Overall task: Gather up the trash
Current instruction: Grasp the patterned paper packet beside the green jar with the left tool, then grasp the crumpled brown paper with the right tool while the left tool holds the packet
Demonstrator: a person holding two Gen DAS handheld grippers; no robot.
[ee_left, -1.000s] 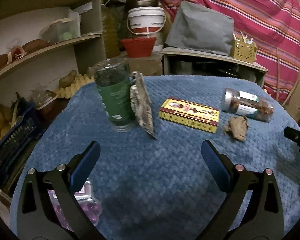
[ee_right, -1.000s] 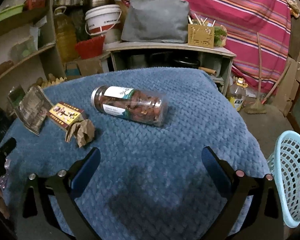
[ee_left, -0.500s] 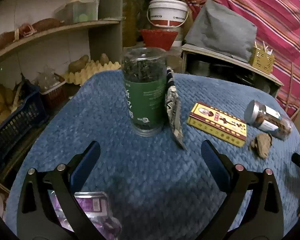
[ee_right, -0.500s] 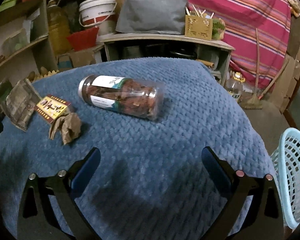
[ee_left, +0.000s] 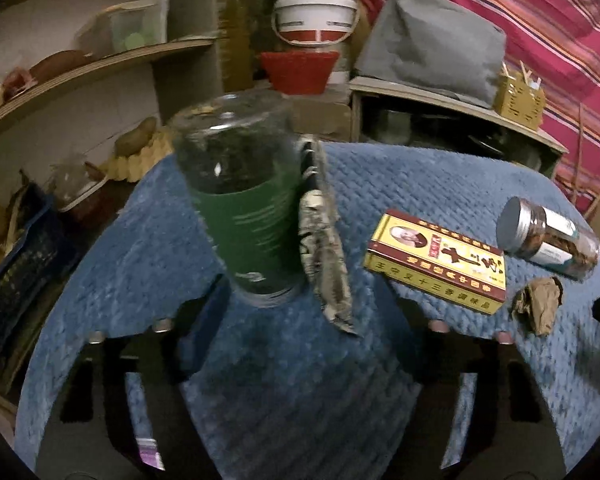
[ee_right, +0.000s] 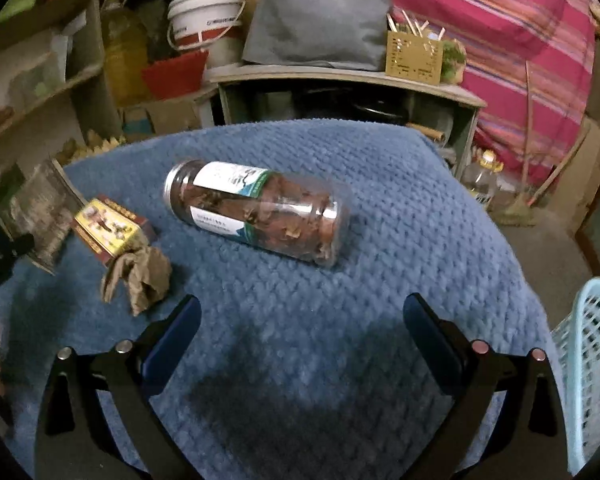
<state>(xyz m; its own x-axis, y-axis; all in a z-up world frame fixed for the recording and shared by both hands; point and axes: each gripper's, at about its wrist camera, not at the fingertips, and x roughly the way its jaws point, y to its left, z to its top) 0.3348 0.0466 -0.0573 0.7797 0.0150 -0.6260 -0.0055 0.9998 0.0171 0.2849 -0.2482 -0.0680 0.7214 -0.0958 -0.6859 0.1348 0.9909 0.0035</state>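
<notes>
Your left tongs (ee_left: 308, 320) are closing with nothing between them, just in front of the green jar (ee_left: 246, 220). The crumpled paper (ee_right: 138, 276) lies right of that jar. Your right tongs (ee_right: 300, 328) are wide open and empty.

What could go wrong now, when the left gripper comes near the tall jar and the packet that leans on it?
The left gripper is closing with nothing between its fingers; it may bump the tall green-labelled glass jar and tip it. The crinkled foil packet leaning on that jar could then slide flat on the blue quilted cloth, harder to pinch.
</notes>
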